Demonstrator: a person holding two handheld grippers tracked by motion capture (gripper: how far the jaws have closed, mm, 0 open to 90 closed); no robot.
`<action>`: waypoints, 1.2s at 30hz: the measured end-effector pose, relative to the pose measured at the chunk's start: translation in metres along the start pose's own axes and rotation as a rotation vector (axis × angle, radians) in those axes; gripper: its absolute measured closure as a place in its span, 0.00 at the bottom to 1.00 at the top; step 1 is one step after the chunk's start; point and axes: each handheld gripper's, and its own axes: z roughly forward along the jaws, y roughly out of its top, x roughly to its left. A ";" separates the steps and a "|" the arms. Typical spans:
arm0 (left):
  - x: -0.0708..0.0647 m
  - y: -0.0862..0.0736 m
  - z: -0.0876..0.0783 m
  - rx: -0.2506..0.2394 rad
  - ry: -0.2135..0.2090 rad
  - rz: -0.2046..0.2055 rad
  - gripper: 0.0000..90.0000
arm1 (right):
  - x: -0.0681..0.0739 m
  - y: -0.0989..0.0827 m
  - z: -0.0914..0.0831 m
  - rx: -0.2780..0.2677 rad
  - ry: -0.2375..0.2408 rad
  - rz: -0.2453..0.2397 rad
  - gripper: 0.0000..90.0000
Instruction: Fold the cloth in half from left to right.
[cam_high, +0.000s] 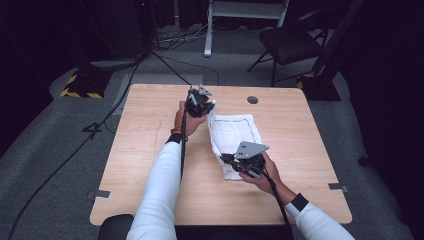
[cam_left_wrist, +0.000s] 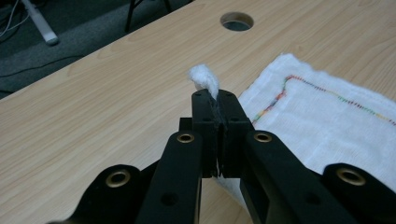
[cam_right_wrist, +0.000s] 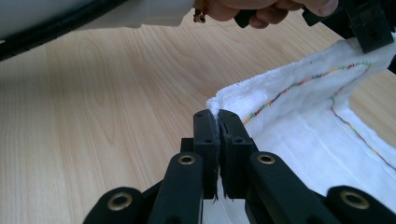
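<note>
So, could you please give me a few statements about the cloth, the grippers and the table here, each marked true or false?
1. Both grippers are shut on the white cloth. True: the left gripper pinches one corner and the right gripper another.
2. The cloth's stitched border is plain black. False: it is multicoloured.
3. The table has a round hole near its far edge. True.
4. The cloth lies wholly flat. False: the gripped edge is lifted off the wood.
5. A folding chair stands on the table. False: it is on the floor beyond.

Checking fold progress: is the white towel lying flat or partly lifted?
Partly lifted: the left tool and right tool each pinch a corner of the towel, raising that edge.
</note>
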 end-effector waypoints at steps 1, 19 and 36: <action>-0.004 0.002 0.003 0.001 -0.001 0.011 0.97 | -0.002 -0.003 -0.003 0.002 -0.002 0.004 0.97; -0.050 0.032 0.041 0.006 -0.054 0.066 0.97 | -0.018 -0.043 -0.055 0.019 -0.078 0.081 0.97; -0.081 0.039 0.077 0.050 -0.062 0.097 0.94 | -0.023 -0.072 -0.074 0.074 -0.126 0.135 0.96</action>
